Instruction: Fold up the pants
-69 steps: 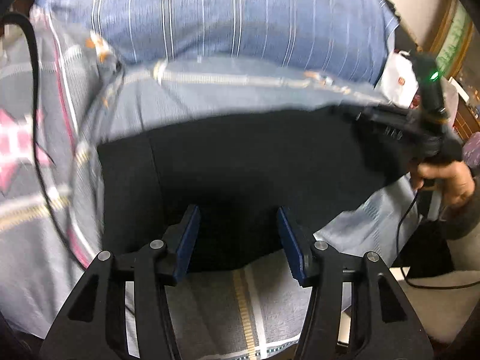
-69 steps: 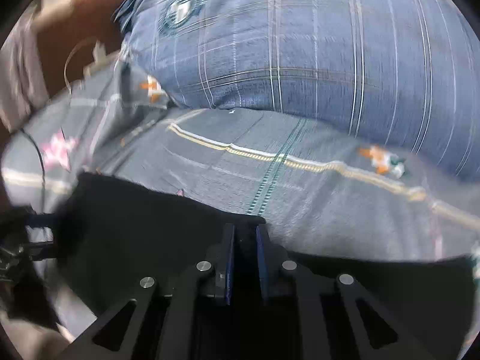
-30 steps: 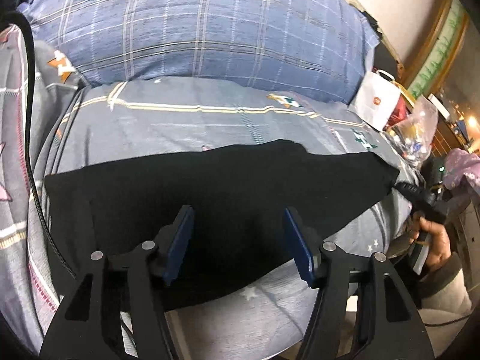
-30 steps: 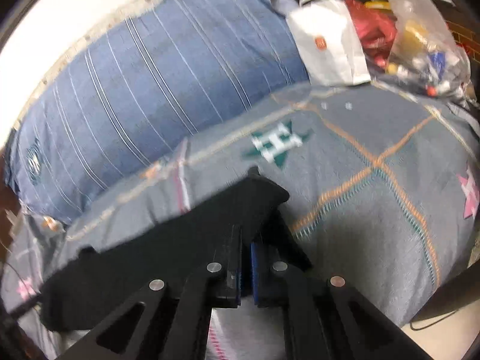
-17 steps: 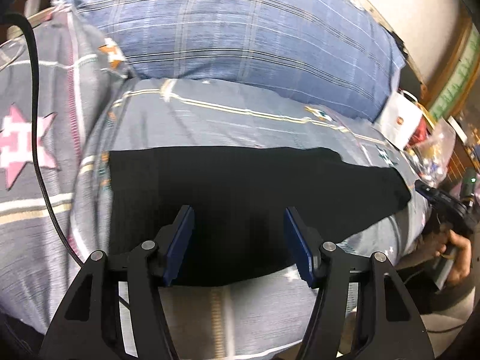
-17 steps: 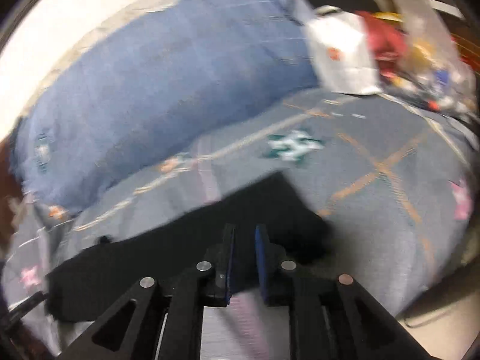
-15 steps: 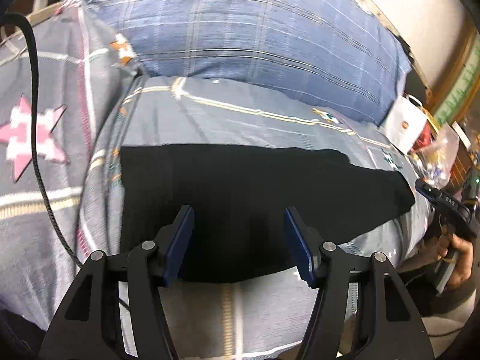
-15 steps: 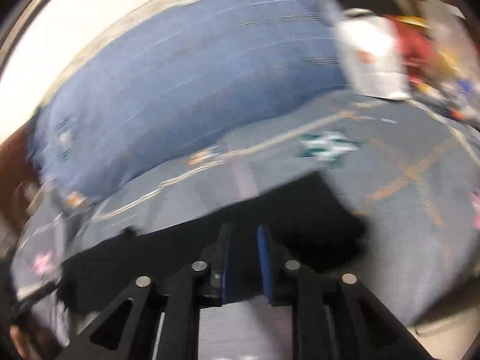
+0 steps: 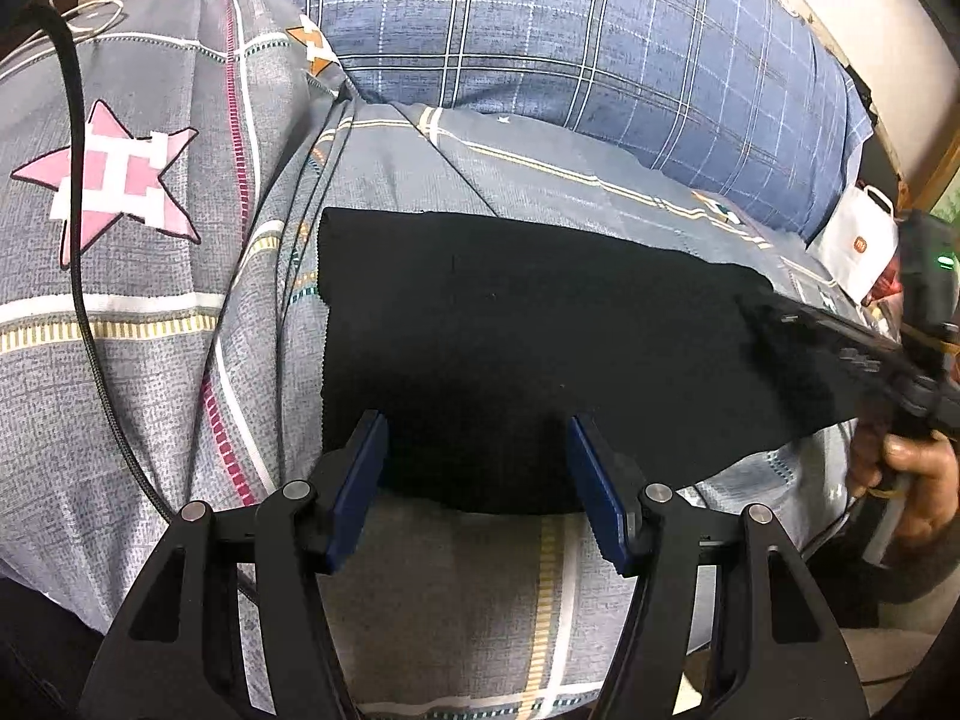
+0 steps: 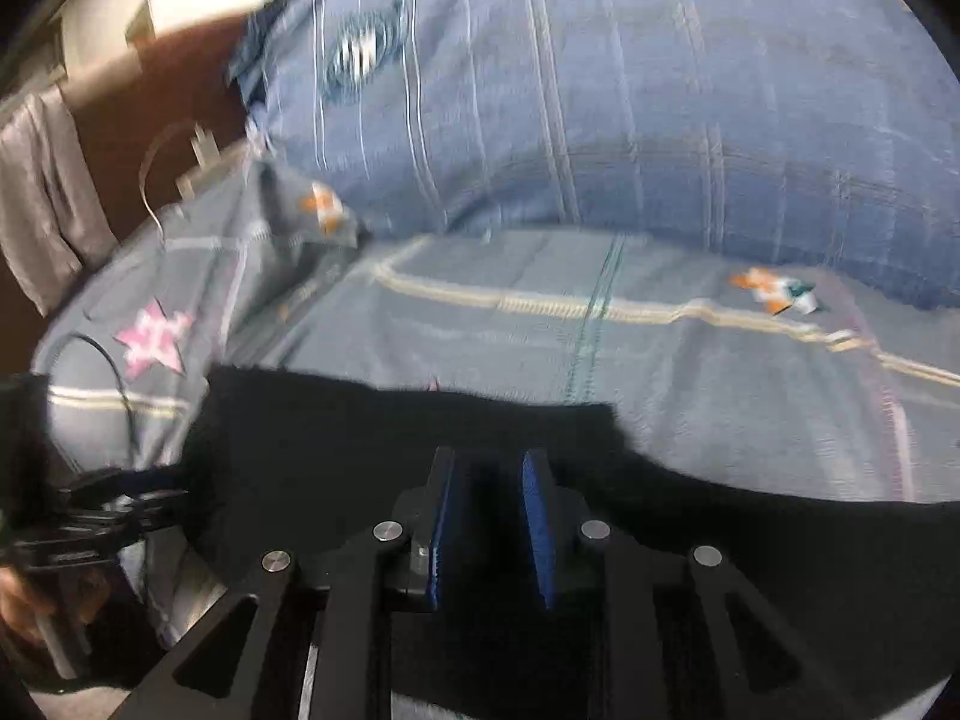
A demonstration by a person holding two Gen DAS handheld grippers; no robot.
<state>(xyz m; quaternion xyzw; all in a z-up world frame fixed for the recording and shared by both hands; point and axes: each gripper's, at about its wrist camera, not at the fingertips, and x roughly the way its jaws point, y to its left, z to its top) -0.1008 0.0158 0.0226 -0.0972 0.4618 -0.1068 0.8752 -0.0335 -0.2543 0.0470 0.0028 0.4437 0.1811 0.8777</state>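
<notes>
The right gripper [image 10: 486, 516] has swung back over the pants [image 9: 540, 348] — jaws slightly parted, empty. The left gripper [image 9: 477, 480] hovers, jaws spread wide.

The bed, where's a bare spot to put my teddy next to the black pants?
Bare quilt lies between the black pants and the bed's near edge. Another strip runs between the pants and the blue plaid pillow. The right end is crowded: the right gripper, a white bag.

Right wrist view motion-blurred; black pants [image 10: 372, 456] beyond the fingers [image 10: 441, 516], lower edge cut off.
</notes>
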